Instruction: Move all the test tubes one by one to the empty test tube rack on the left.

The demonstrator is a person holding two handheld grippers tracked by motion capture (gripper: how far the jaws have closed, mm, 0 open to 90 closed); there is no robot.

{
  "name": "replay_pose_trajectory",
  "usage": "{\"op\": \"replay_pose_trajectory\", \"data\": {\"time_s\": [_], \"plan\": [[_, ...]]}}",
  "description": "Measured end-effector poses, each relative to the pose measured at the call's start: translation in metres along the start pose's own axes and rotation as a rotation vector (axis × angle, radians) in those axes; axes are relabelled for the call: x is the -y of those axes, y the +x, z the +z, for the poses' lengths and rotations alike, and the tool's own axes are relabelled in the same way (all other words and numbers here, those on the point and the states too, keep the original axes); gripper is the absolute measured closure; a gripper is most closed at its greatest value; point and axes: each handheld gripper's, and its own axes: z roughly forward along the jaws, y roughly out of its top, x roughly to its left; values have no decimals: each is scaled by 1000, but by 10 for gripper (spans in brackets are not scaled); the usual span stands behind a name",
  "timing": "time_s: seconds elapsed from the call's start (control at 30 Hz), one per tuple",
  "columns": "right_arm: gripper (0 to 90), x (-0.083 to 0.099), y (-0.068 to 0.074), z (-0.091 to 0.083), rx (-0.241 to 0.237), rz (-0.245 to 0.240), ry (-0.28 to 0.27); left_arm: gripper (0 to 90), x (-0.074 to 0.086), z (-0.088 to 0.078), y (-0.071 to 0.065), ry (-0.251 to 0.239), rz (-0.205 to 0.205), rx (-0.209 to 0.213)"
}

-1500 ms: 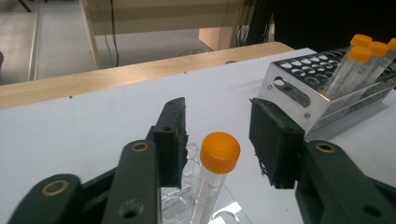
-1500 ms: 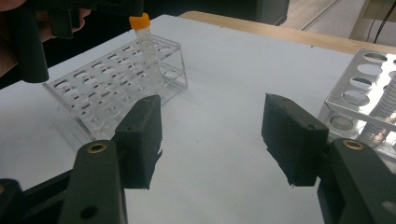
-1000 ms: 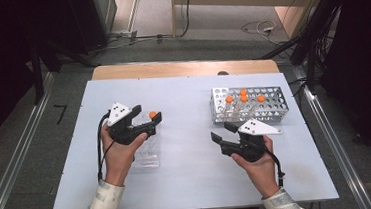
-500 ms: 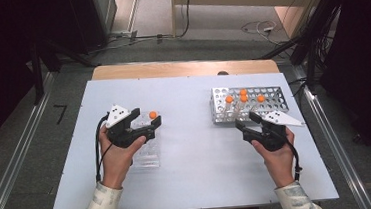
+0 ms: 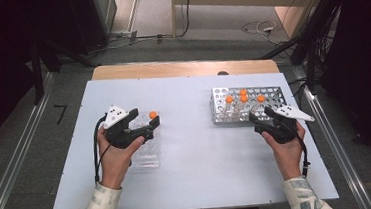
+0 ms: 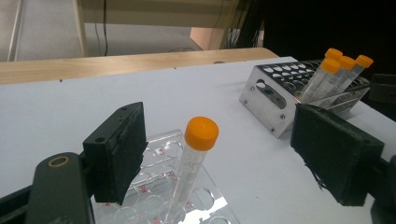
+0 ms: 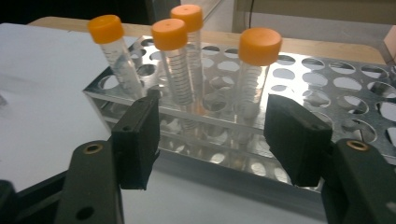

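Observation:
A clear plastic rack lies on the left of the white table, with one orange-capped tube upright in it. My left gripper is open, its jaws on either side of that tube without touching it. A metal rack at the right holds several orange-capped tubes. My right gripper sits just in front of this rack, facing its front wall. Its jaws have just been opening and nothing is between them.
The white table has a wooden strip along its far edge. Metal rails run along both sides of the table. Cables and dark equipment lie on the floor beyond.
My right gripper has moved to the right, from the table's middle to the front of the metal rack, and turned to face it. The left hand has kept still.

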Motion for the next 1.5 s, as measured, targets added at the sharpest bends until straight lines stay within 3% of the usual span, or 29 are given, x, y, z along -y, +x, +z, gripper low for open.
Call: {"op": "replay_pose_trajectory", "data": {"time_s": [0.17,0.47,0.57,0.7,1.0,1.5], "plan": [[248,-2,-4,6,33,-3,2,187,0,0,-1,-3,-1,-1],[298,-7,-8,21,73,-2,10,183,0,0,0,-2,-3,-1],[352,-9,-8,26,88,-13,11,183,0,-1,1,-2,-3,0],[510,-13,-9,33,107,-28,22,183,0,-2,1,-5,-8,1],[712,-13,-10,38,91,-33,31,183,-1,-3,2,-6,-11,1],[718,-32,-8,22,79,-51,-16,183,-1,-4,2,-5,-13,-1]]}}
